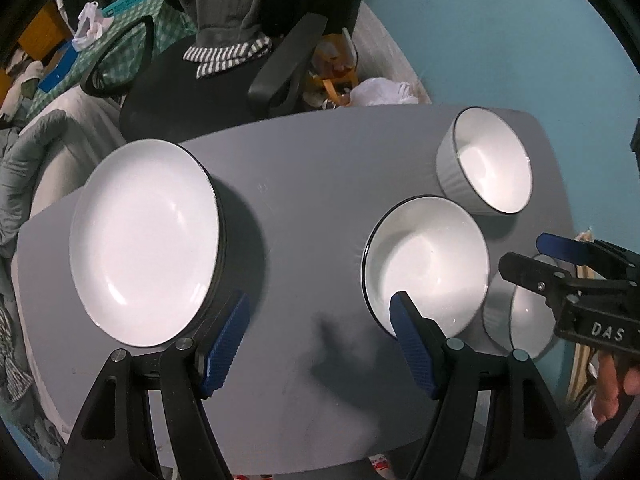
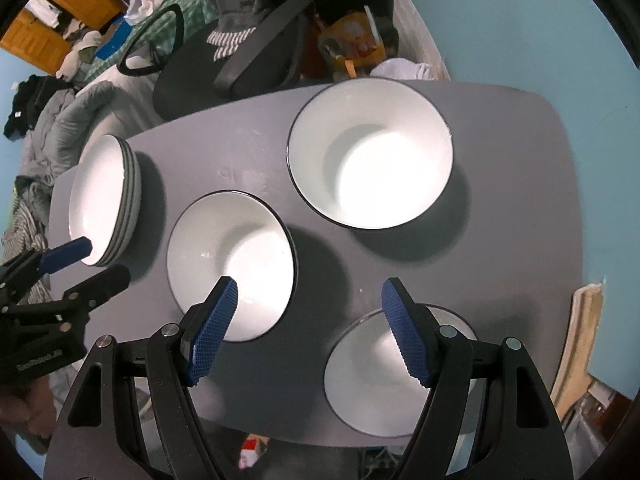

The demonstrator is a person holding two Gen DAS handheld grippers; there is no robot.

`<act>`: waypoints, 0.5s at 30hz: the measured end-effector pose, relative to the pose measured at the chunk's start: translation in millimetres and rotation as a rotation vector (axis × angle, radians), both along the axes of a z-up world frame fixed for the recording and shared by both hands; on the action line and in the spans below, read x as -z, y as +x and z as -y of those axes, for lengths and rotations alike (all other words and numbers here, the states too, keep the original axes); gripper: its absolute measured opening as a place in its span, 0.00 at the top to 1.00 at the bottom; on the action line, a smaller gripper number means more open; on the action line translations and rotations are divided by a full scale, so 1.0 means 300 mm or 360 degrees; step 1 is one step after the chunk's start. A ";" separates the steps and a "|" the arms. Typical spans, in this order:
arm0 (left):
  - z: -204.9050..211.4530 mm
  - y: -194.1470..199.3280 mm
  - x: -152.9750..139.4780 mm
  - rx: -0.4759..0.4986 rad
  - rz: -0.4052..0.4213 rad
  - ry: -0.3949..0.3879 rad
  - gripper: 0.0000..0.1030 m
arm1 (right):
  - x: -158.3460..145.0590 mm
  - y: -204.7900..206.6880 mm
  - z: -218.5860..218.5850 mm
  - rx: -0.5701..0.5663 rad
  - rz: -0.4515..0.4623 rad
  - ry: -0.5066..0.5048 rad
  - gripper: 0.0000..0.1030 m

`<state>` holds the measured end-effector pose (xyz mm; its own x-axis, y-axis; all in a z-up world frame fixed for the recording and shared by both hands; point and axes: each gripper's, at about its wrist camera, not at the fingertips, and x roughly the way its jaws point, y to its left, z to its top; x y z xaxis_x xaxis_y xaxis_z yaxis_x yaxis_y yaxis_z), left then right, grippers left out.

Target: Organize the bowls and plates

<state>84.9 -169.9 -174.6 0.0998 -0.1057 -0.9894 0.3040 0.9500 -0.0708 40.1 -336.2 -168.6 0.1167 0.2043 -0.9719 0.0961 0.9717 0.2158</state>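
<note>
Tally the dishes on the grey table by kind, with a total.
Bowls: 3, the far bowl, the middle bowl and the near bowl.
Stacks of plates: 1, the plate stack; the number of plates in it cannot be told exactly.
Total: 3 bowls and 1 stack, all on the table.

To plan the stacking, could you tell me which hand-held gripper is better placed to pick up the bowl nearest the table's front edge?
Right hand-held gripper: open, with the near bowl directly under one finger.
</note>
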 end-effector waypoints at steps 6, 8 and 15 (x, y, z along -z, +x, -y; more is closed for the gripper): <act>0.031 0.011 0.053 -0.0025 -0.0040 0.0006 0.28 | 0.040 0.012 -0.009 -0.0057 -0.0023 0.0011 0.28; 0.038 0.009 0.067 -0.0027 -0.0048 0.0017 0.28 | 0.057 0.021 -0.015 -0.0081 -0.0027 0.0002 0.28; 0.055 0.013 0.114 -0.0036 -0.0081 0.0037 0.28 | 0.099 0.037 -0.013 -0.0095 -0.0050 0.0021 0.30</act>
<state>88.8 -186.5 -208.7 0.0513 -0.0807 -0.9954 0.2791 0.9582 -0.0633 51.2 -332.2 -198.2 0.0736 0.2228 -0.9721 0.0447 0.9730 0.2263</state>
